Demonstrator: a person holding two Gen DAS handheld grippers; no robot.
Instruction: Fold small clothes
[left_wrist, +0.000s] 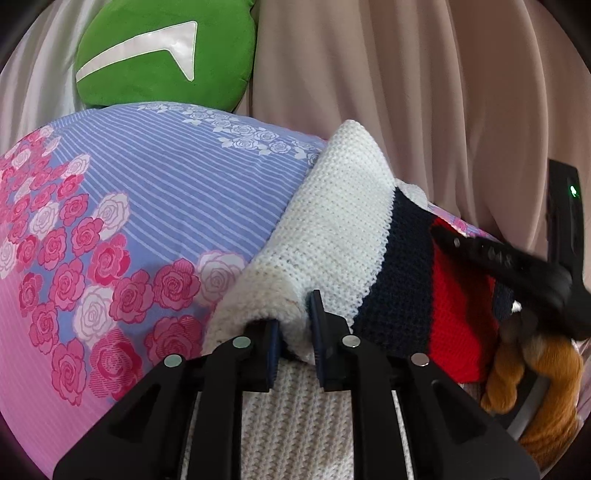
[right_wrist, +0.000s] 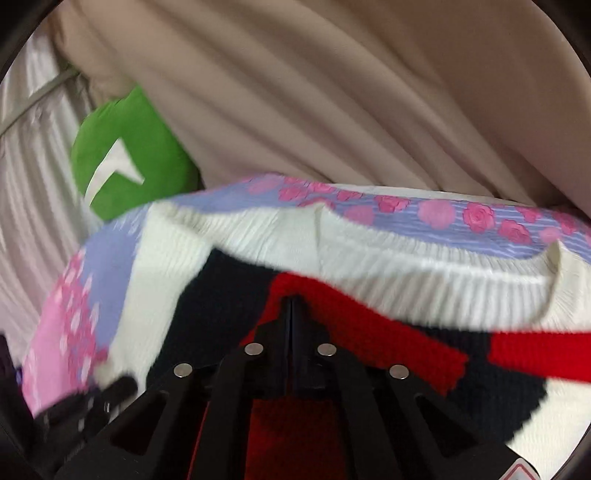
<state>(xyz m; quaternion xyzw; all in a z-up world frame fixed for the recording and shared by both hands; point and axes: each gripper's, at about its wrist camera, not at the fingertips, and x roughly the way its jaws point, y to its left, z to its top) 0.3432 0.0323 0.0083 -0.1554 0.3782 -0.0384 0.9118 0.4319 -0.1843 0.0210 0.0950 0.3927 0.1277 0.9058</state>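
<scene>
The left tool (left_wrist: 293, 325) grasps a rolled white fold of the sweater (left_wrist: 332, 229); the knit sits pinched between its two fingers. The right tool (right_wrist: 291, 301) is fully clenched, its tips over the red band, with nothing visible between them. The sweater lies on a rose-printed sheet (left_wrist: 129, 206). A green cushion (left_wrist: 162, 51) lies behind, against beige curtains (left_wrist: 424, 92).
</scene>
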